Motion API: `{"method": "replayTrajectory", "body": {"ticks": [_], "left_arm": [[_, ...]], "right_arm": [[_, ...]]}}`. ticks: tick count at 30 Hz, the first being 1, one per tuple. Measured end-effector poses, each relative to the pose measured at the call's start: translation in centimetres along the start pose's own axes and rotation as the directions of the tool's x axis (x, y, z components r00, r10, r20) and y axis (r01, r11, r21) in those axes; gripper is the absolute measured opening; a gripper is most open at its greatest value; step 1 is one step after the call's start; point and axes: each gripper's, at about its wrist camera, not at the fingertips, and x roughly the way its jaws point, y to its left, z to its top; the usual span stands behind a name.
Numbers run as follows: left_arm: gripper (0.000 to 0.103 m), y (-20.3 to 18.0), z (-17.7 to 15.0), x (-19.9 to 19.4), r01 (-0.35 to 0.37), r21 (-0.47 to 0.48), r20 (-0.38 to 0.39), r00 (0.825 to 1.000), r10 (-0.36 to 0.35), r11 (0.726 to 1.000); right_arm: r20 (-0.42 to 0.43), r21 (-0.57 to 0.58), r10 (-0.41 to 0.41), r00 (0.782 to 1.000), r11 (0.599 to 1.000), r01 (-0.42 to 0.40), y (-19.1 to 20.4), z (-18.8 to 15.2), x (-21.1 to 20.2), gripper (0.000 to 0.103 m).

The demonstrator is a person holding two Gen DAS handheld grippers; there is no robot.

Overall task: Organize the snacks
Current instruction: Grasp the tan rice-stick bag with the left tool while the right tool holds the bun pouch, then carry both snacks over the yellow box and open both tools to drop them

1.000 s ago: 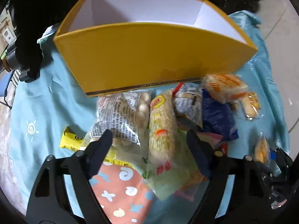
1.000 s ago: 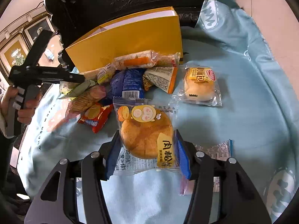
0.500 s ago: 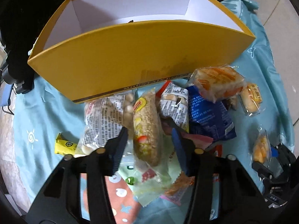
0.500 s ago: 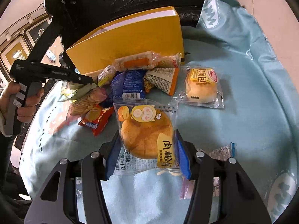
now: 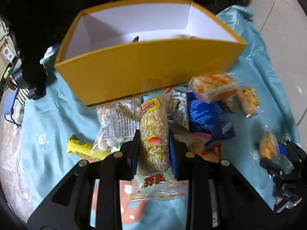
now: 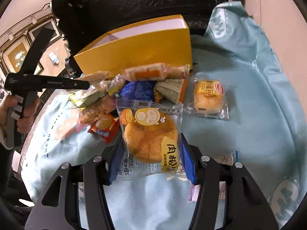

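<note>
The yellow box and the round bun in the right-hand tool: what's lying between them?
In the right wrist view, a heap of snacks: a blue packet, an orange-striped rice cracker pack against the yellow box, others. The right gripper holds the bun.

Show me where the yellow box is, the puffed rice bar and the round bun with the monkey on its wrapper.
yellow box (image 5: 145, 67), left wrist view, on its near outer wall.
puffed rice bar (image 5: 154, 134), left wrist view, middle of the bar.
round bun (image 6: 148, 140), right wrist view, centre of the bun under the wrapper.

Box floor (image 5: 134, 36) — half hidden by wall
</note>
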Motion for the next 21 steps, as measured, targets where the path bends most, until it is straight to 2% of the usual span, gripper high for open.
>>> {"method": "replayTrajectory", "body": {"ticks": [3, 7, 10, 17, 21], "left_arm": [[0.027, 0.1, -1.0, -2.2, -0.001, 0.005, 0.042, 0.999, 0.001, 1.0], [0.027, -0.1, -1.7, -4.4, -0.072, 0.009, 0.124, 0.99, 0.07, 0.997], [0.027, -0.1, -1.4, -5.8, -0.065, 0.002, 0.168, 0.984, 0.064, 0.998], [0.027, -0.3, 1.8, -7.8, -0.045, -0.014, 0.236, 0.971, 0.047, 0.999], [0.027, 0.2, 5.0, -6.9, -0.036, -0.052, 0.247, 0.968, 0.047, 0.998]], "right_arm": [[0.014, -0.016, -0.01, 1.0, 1.0, 0.011, 0.9, 0.7, -0.5, 0.056], [0.036, -0.051, -0.031, 0.999, 0.998, 0.033, 2.2, 2.2, -1.0, 0.056], [0.061, -0.087, -0.046, 0.997, 0.995, 0.051, 3.3, 4.2, -1.6, 0.056], [0.153, -0.138, -0.056, 0.987, 0.987, 0.078, 5.1, 12.2, -2.4, 0.056], [0.183, -0.111, -0.076, 0.98, 0.989, 0.097, 5.4, 17.5, -0.4, 0.056]]}}
